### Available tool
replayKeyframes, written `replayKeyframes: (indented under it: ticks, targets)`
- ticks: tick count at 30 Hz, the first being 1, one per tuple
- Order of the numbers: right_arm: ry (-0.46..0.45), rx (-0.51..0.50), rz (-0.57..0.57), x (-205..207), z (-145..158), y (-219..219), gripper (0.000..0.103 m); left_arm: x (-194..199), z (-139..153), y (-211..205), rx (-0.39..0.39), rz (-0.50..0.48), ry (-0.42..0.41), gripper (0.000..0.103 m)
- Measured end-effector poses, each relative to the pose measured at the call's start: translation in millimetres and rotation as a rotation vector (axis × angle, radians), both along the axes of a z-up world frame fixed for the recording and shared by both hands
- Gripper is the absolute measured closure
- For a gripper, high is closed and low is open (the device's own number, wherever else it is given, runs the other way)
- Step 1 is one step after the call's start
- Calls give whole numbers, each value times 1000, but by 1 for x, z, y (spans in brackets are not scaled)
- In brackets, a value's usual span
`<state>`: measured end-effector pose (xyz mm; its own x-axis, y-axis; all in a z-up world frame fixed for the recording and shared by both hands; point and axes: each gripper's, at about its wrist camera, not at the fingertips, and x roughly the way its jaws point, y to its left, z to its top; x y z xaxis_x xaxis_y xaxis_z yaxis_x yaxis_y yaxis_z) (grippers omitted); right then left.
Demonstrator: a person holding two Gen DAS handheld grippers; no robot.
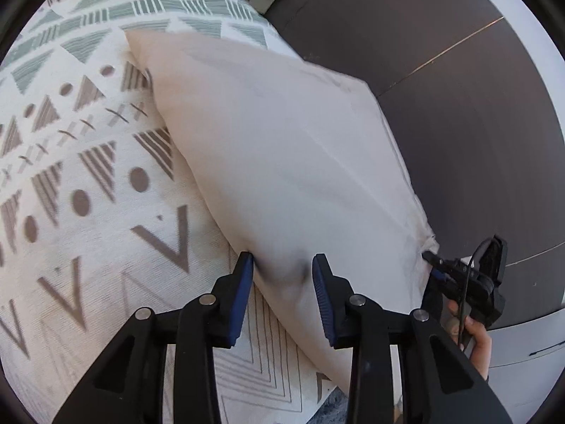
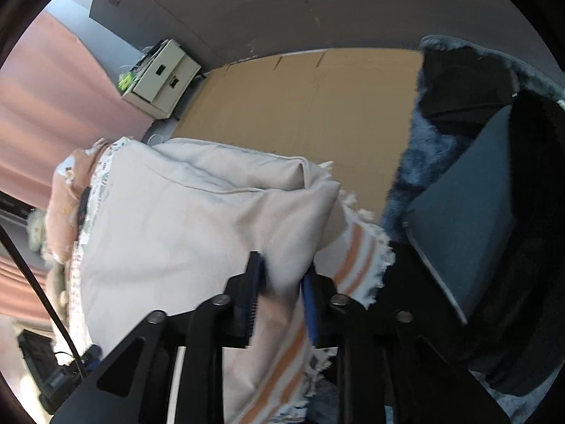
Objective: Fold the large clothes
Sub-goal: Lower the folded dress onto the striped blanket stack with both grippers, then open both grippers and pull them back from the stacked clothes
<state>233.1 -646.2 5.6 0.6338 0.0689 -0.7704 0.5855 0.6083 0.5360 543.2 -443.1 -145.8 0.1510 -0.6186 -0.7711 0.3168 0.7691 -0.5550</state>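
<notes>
A large cream cloth (image 1: 282, 162) lies folded over a patterned bedspread (image 1: 70, 162). My left gripper (image 1: 282, 265) presses its blue pads against the near edge of the cloth, with a bulge of fabric between the jaws. My right gripper (image 1: 438, 265) shows at the right in the left wrist view, gripping the cloth's near right corner. In the right wrist view the right gripper (image 2: 282, 275) is shut on a bunch of the cream cloth (image 2: 183, 233), above a fringed orange-striped textile (image 2: 356, 258).
A dark floor (image 1: 441, 70) lies beyond the bed's right edge. A white drawer unit (image 2: 159, 77) stands by a pink curtain (image 2: 53, 106). Flat cardboard (image 2: 300, 106) lies on the floor. A fuzzy blue-grey throw (image 2: 423, 155) and a dark cushion (image 2: 469, 205) sit to the right.
</notes>
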Motion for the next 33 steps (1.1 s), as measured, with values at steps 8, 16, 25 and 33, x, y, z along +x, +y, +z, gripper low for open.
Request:
replayKeyframes:
  ticks: [8, 16, 25, 33]
  targets:
    - [-79, -79, 16, -42, 39, 51, 24, -27, 50, 31, -27, 22, -103, 16]
    - [-192, -137, 19, -109, 70, 93, 9, -61, 100, 78, -18, 55, -204, 1]
    - [-255, -241, 51, -161, 92, 156, 0, -117, 153, 149, -14, 76, -330, 0]
    - [-305, -277, 139, -200, 105, 202, 0, -170, 196, 220, -29, 137, -430, 0]
